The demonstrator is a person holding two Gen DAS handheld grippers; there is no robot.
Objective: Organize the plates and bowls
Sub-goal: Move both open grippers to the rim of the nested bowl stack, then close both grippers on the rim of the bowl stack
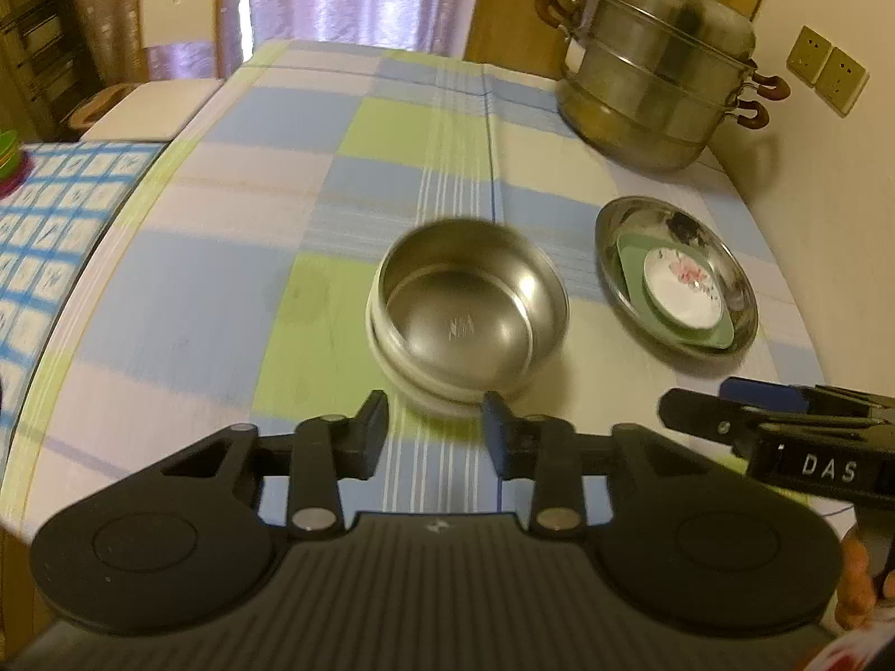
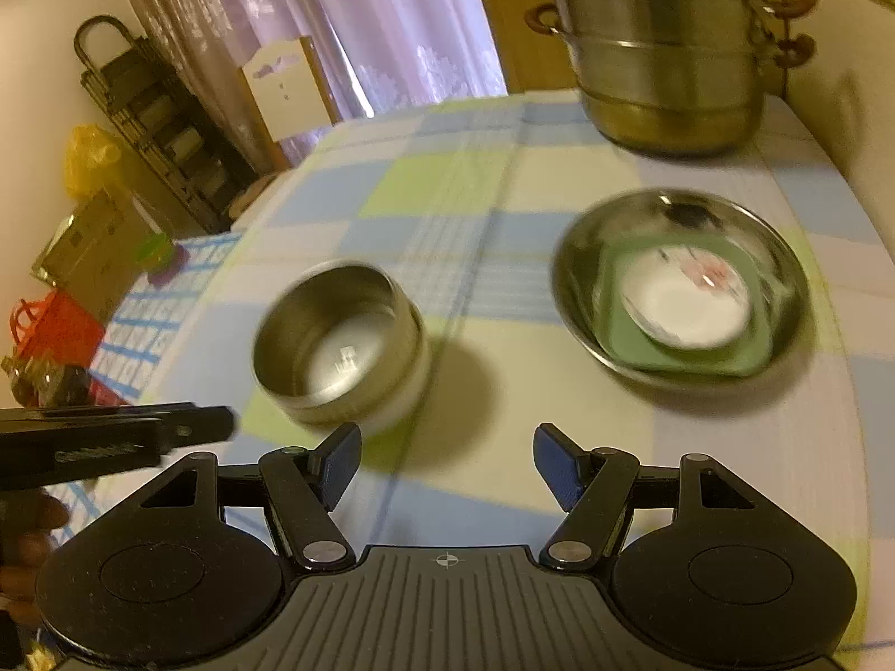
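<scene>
Indoors, one table under a blue, green and white checked cloth carries everything, largest first. One tiered steel steamer pot stands at the far right corner. One shallow steel plate lies near the right edge, holding one green square dish, and on that one white saucer with a pink flower print. Two steel bowls, one nested inside the other, sit near the middle, well apart from the plate. Two handheld grippers hang over the near edge. Left gripper: jaws partly spread, nothing between them, the nested bowls just beyond its tips. Right gripper: jaws spread wide and empty over bare cloth, between bowls and plate.
</scene>
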